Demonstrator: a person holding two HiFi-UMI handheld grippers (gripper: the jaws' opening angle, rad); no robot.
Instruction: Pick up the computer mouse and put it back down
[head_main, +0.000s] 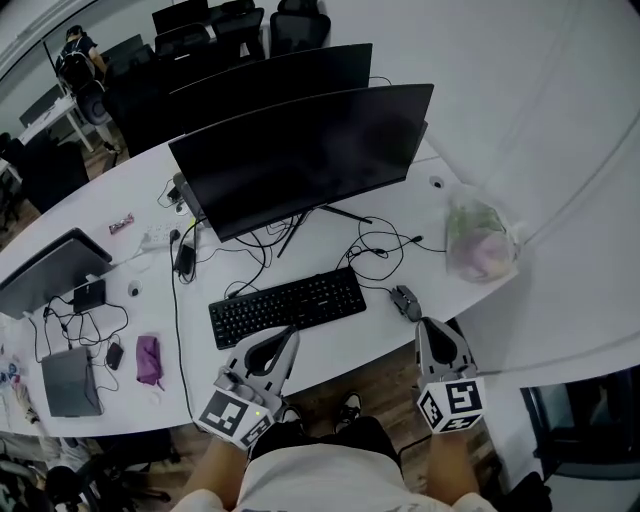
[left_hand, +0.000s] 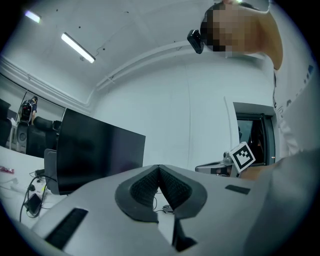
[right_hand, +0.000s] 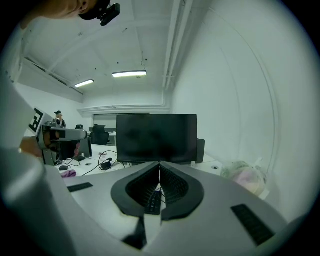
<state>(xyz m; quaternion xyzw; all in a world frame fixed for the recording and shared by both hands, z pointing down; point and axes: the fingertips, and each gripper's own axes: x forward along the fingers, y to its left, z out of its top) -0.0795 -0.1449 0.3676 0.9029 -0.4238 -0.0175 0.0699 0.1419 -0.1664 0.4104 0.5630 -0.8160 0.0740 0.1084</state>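
The dark grey computer mouse (head_main: 405, 301) lies on the white desk (head_main: 440, 210), just right of the black keyboard (head_main: 287, 306), with its cable running back toward the monitor. My right gripper (head_main: 428, 325) hovers at the desk's front edge, just short of the mouse and slightly to its right; its jaws are shut and hold nothing. My left gripper (head_main: 291, 334) is over the keyboard's front edge, also shut and empty. In the right gripper view the shut fingertips (right_hand: 159, 164) point at the monitor (right_hand: 156, 137), with the keyboard (right_hand: 152, 200) showing below them.
Two large dark monitors (head_main: 305, 155) stand behind the keyboard amid tangled cables (head_main: 375, 250). A clear plastic bag (head_main: 480, 240) sits at the right end of the desk. A laptop (head_main: 50, 270), a purple pouch (head_main: 148, 358) and small devices lie to the left.
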